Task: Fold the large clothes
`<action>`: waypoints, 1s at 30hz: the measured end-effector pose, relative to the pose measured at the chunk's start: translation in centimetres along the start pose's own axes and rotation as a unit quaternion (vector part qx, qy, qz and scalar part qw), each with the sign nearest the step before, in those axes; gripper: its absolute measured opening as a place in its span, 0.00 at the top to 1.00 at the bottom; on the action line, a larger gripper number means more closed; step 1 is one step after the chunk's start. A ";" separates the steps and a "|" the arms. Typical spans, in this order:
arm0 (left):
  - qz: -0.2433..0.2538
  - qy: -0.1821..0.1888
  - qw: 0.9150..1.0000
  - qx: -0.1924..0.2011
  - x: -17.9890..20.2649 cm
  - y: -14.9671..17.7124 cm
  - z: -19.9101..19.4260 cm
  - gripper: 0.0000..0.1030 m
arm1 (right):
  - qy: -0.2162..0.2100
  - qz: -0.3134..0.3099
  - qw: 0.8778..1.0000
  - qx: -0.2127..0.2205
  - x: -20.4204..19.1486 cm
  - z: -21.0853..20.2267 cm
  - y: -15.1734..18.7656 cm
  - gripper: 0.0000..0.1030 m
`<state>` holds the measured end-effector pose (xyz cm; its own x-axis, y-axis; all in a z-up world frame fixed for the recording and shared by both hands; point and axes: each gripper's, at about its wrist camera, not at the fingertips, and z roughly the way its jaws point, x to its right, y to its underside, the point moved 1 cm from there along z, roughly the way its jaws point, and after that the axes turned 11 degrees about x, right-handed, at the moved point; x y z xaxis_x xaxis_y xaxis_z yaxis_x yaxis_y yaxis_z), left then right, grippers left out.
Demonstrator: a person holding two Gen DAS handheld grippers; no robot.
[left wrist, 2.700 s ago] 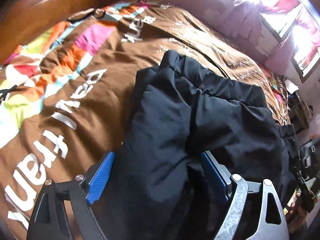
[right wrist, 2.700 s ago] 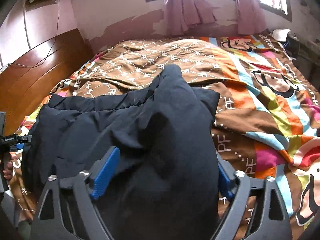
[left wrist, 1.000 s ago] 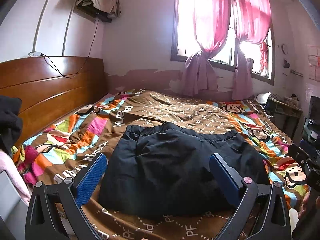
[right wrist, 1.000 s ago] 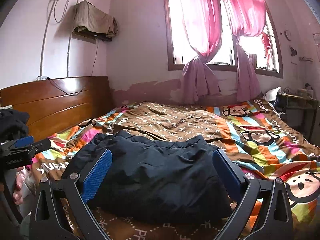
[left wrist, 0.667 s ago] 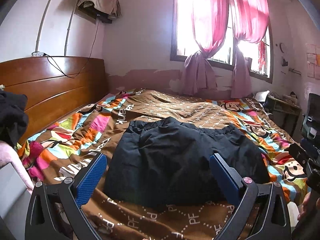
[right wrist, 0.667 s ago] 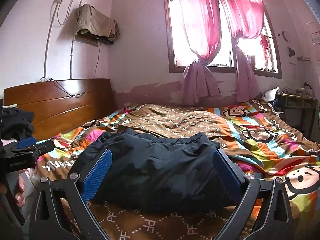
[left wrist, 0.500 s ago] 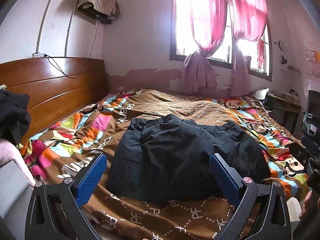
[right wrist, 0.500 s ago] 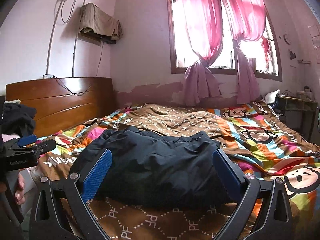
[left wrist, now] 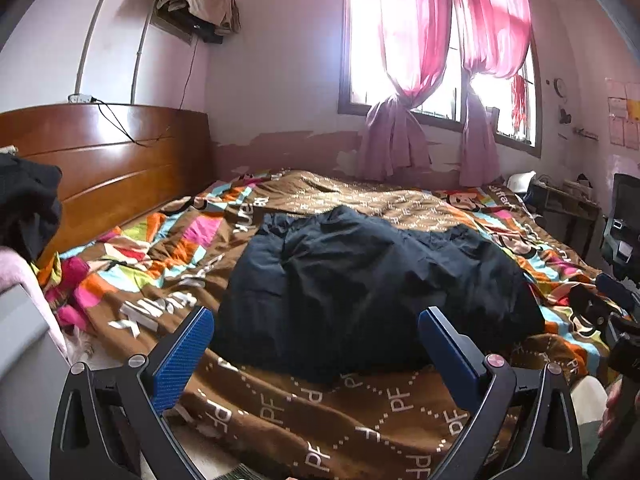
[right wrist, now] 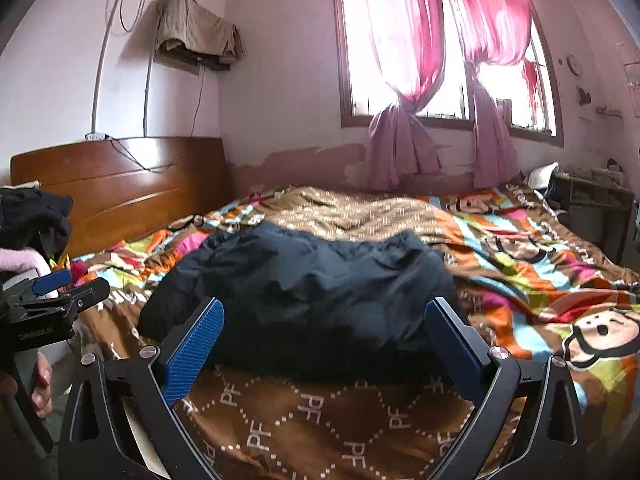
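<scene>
Lying folded into a thick bundle, a dark navy garment (left wrist: 360, 288) sits on a brown and multicoloured bedspread (left wrist: 360, 412) near the foot edge of the bed, with a strip of bare patterned cover between it and both tools. At 9 o'clock in the left wrist view, a wooden headboard (left wrist: 120, 168) bounds the bed, and a dark heap of clothes (left wrist: 28, 208) sits at the frame's left edge. The left gripper (left wrist: 316, 344) hangs short of the garment, its blue pads spread wide and holding nothing. Open bedspread runs from 10 to 2 o'clock beyond the bundle, up to the wall and the pink curtains (left wrist: 416, 60). At 3 o'clock this view alone catches a black chair (left wrist: 624, 220).

In the right wrist view the right gripper (right wrist: 324, 340) is likewise spread wide and empty, just short of the garment (right wrist: 312, 296). At 9 o'clock it shows the other tool from the side, and fingers (right wrist: 40, 388) around its handle. Toward 3 o'clock lies a long stretch of monkey-print cover (right wrist: 592, 328).
</scene>
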<state>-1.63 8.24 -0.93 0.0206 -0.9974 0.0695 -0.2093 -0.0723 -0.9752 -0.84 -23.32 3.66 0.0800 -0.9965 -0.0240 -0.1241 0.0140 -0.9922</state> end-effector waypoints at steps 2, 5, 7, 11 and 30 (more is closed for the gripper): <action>0.006 -0.001 1.000 -0.006 0.2 0.7 0.2 0.00 | 0.000 -0.004 1.000 -0.012 0.0 0.4 0.7 0.04; 0.010 -0.003 1.000 -0.015 0.5 1.4 0.4 0.00 | -0.003 -0.003 1.000 -0.024 0.0 1.0 1.4 0.04; 0.012 -0.003 1.000 -0.017 0.6 1.6 0.5 0.00 | -0.004 -0.001 1.000 -0.028 0.1 1.1 1.7 0.04; 0.012 -0.003 1.000 -0.017 0.6 1.7 0.5 0.00 | -0.004 -0.001 0.999 -0.034 0.1 1.3 2.0 0.04; 0.011 -0.002 1.000 -0.018 0.9 1.8 0.6 0.00 | -0.004 0.000 0.999 -0.036 0.1 1.3 2.1 0.04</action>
<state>-1.40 7.25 -2.71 0.0201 -0.9987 0.0472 -0.2445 -0.0507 -0.9683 0.21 -23.27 1.38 0.0874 -0.9958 -0.0259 -0.1954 0.0083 -0.9807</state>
